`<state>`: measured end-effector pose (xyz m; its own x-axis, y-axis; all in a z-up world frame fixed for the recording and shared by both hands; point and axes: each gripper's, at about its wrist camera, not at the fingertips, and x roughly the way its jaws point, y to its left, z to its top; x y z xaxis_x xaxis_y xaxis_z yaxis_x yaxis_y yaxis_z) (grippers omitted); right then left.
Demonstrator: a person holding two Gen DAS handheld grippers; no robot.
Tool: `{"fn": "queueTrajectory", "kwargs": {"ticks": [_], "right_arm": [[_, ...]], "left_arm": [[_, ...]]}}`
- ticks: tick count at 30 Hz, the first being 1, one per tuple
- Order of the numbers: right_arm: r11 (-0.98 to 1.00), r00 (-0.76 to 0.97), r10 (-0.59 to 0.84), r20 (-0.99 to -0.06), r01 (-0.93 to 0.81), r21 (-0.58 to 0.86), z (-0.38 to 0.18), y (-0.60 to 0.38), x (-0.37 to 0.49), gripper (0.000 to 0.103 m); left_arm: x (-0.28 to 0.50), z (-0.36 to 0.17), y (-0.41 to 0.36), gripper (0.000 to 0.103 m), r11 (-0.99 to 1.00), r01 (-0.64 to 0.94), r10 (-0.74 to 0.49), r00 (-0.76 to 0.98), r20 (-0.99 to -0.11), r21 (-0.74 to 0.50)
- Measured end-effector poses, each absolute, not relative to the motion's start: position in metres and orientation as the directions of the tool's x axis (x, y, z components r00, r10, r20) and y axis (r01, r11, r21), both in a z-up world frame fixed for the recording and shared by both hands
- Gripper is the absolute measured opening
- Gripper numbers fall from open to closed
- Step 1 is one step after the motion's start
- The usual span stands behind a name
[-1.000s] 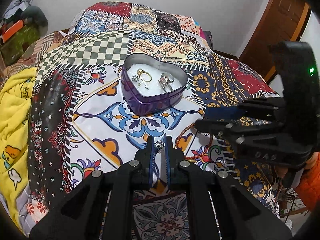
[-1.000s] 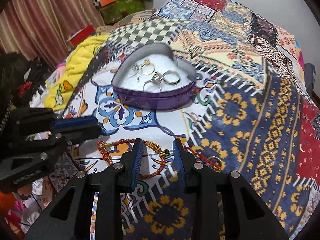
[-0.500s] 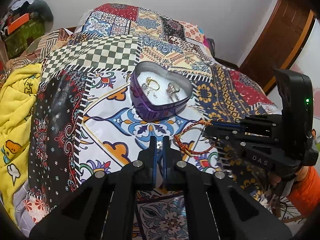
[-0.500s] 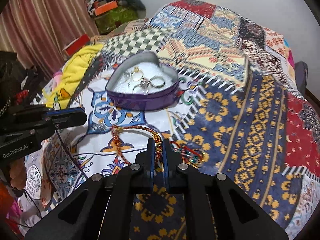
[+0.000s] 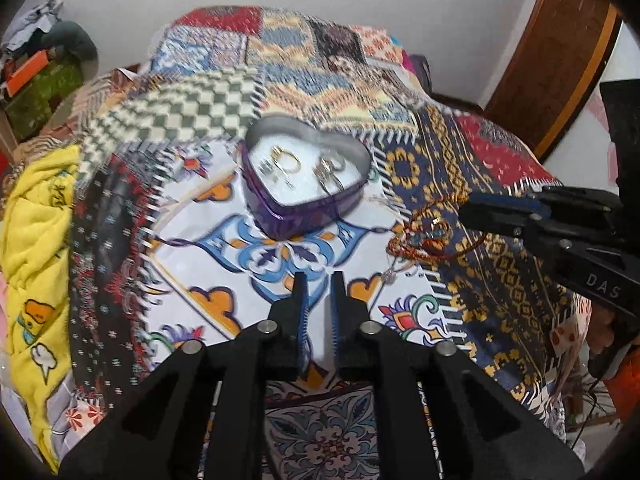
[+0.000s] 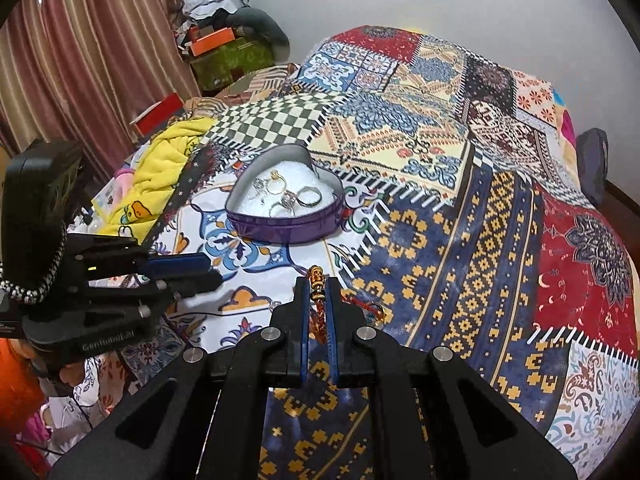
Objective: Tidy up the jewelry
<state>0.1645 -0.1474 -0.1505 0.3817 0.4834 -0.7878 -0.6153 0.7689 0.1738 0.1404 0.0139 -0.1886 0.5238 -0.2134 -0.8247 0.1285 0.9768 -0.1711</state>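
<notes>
Patchwork bed (image 6: 460,240): several rings already lie in the heart tin (image 6: 286,224) — right tongs (image 6: 318,292) clamp the corded bracelet (image 6: 317,280), unplaced, left tongs (image 5: 318,284) slightly apart, empty.

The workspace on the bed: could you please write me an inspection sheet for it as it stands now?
Surface: patchwork bedspread, rumpled, covering the bed.
Job's things: purple heart-shaped tin open, several rings inside on white padding; red and gold braided bracelet partly lifted off the cloth.
Clutter: yellow blanket at the bed's edge.
Grippers: right gripper clamped on the bracelet near its gold bead; left gripper slightly parted, holding nothing.
Cables: braided cord on the left gripper's body.
Surroundings: curtain, piled boxes and clothes, wooden door.
</notes>
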Motion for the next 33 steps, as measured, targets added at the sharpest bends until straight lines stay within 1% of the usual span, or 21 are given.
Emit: {"fn": "queueTrajectory", "kwargs": {"ticks": [2, 8, 12, 18, 19, 20, 21, 22, 26, 33], "right_arm": [[0.774, 0.376, 0.481, -0.792, -0.607, 0.182, -0.155, -0.150, 0.167, 0.007], [0.778, 0.365, 0.480, -0.797, -0.598, 0.194, -0.160, -0.156, 0.170, 0.007], [0.776, 0.362, 0.484, -0.797, -0.598, 0.201, -0.161, -0.157, 0.171, 0.007], [0.771, 0.358, 0.495, -0.792, -0.602, 0.210, -0.161, -0.157, 0.174, 0.007], [0.770, 0.359, 0.499, -0.789, -0.602, 0.213, -0.160, -0.158, 0.174, 0.007], [0.769, 0.359, 0.502, -0.787, -0.602, 0.215, -0.159, -0.158, 0.174, 0.007], [0.767, 0.361, 0.507, -0.782, -0.603, 0.219, -0.157, -0.158, 0.174, 0.007], [0.766, 0.363, 0.511, -0.779, -0.604, 0.221, -0.155, -0.158, 0.174, 0.007], [0.757, 0.374, 0.525, -0.765, -0.616, 0.219, -0.146, -0.158, 0.170, 0.007], [0.741, 0.399, 0.539, -0.741, -0.643, 0.193, -0.129, -0.156, 0.159, 0.007]], "left_arm": [[0.143, -0.194, 0.008, 0.024, 0.974, 0.145, -0.223, 0.509, -0.832, -0.172], [0.149, -0.200, -0.010, 0.024, 0.959, 0.200, -0.273, 0.488, -0.829, -0.198], [0.155, -0.204, -0.025, 0.024, 0.954, 0.242, -0.278, 0.482, -0.831, -0.179], [0.164, -0.211, -0.032, 0.024, 0.943, 0.260, -0.312, 0.475, -0.823, -0.208], [0.165, -0.212, -0.032, 0.023, 0.941, 0.261, -0.318, 0.475, -0.821, -0.214], [0.166, -0.213, -0.032, 0.019, 0.940, 0.260, -0.323, 0.477, -0.818, -0.219], [0.167, -0.214, -0.033, 0.011, 0.941, 0.260, -0.322, 0.478, -0.817, -0.218], [0.168, -0.216, -0.032, 0.008, 0.942, 0.257, -0.317, 0.479, -0.818, -0.215], [0.169, -0.216, -0.027, 0.008, 0.936, 0.242, -0.344, 0.476, -0.809, -0.255], [0.167, -0.215, -0.031, 0.008, 0.945, 0.228, -0.318, 0.486, -0.814, -0.233]]}}
